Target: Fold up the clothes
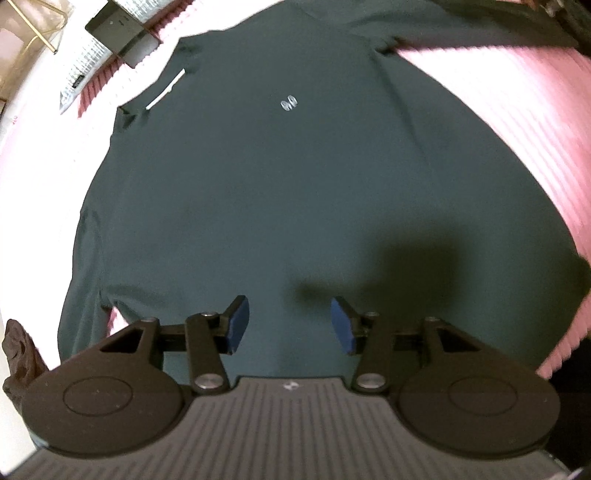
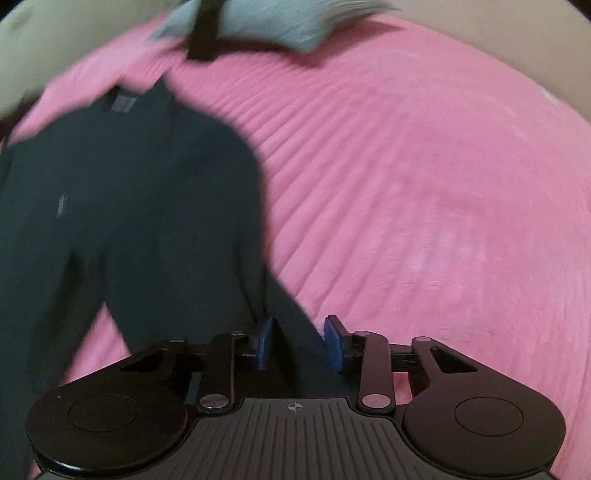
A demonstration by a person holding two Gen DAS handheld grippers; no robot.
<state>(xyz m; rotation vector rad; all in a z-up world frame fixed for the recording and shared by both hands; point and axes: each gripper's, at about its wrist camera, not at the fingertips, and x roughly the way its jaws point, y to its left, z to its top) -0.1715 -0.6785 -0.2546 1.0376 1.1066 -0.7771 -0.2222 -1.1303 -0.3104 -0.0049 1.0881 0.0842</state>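
A dark green T-shirt [image 1: 280,192] lies spread flat, front up, on a pink ribbed blanket [image 1: 517,122], with a small pale logo on the chest and its collar to the upper left. My left gripper [image 1: 288,325] hovers open over the shirt's near part with nothing between its blue pads. In the blurred right wrist view the same shirt [image 2: 140,192] fills the left side. A narrow stretch of it, probably a sleeve, runs toward the camera between the fingers of my right gripper [image 2: 298,343]. Those fingers stand apart, one on either side of the fabric.
The pink blanket [image 2: 424,192] stretches wide to the right of the shirt. A grey cloth or pillow [image 2: 280,26] with a dark strap lies at its far edge. A dark flat device [image 1: 118,35] and a pale striped item sit past the collar. Something brown [image 1: 18,354] lies at the near left.
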